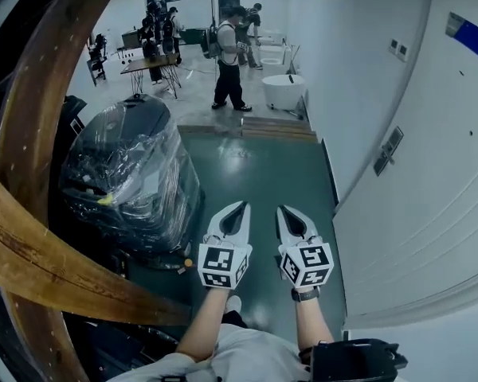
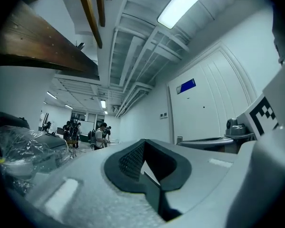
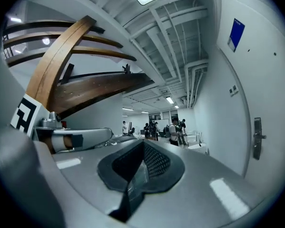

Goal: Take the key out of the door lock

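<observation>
A white door (image 1: 414,189) fills the right side of the head view. Its grey handle and lock plate (image 1: 387,150) sit well ahead of both grippers. The same handle (image 3: 258,137) shows at the right edge of the right gripper view. The key is too small to make out at this distance. My left gripper (image 1: 237,207) and right gripper (image 1: 282,210) hang side by side over the green floor, left of the door and apart from it. Both are shut with nothing in them. Their closed tips (image 2: 142,145) (image 3: 143,144) point down the room.
A dark machine wrapped in clear plastic (image 1: 131,173) stands close on the left. Curved wooden beams (image 1: 32,134) arch over it. Farther on are a low step (image 1: 247,130), a white tub (image 1: 284,91), a table and several people (image 1: 227,54). A blue sign (image 3: 236,34) is on the door.
</observation>
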The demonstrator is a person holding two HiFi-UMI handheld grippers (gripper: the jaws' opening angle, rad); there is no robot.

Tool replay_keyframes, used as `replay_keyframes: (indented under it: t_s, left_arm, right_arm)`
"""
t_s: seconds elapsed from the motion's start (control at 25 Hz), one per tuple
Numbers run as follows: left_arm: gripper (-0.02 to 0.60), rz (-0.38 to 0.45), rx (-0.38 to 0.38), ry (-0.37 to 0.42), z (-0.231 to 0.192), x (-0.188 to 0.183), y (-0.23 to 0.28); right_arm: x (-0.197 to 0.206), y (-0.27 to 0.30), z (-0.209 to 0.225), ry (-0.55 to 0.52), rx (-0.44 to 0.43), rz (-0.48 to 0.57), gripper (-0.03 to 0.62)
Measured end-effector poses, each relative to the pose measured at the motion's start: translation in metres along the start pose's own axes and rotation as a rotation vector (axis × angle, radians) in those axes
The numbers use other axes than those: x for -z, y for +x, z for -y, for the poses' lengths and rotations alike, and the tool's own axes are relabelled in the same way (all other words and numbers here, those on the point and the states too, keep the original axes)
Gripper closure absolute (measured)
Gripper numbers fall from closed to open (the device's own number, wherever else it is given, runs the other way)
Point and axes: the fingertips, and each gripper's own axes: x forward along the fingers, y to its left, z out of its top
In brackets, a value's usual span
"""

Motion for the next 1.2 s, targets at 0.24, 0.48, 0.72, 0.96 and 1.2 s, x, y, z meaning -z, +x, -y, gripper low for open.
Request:
replay_keyframes:
  t_s: [0.24,0.48,0.72,0.96,1.2]
  left_arm:
    - [0.58,-0.004,0.045,-0.019,-0.084,-0.003,0.068]
    - [0.58,-0.065,0.077,-0.09,-0.125,0.033,0.12]
    - [0.58,-0.088,0.084,-0.096,-0.155,0.049,0.192]
    - [0.58,-0.082,0.107,-0.027,-0.167,0.041,0.309]
    - [0.58,0.056,0.112,0.157,-0.15,-0.001,0.433]
  right_arm:
    - [-0.018,0.107,0.006,-0.019,0.014,0.014,0.589]
    - [0.005,0.178,0.011,-0.046,-0.012,-0.05,0.589]
    - [0.014,0.252,0.066,-0.003,-0.01,-0.049,0.589]
    - [-0.02,0.341,0.164,0.039,-0.003,0.05,0.589]
    - [-0.069,0.388,0.279,0.02,0.068,0.168,0.589]
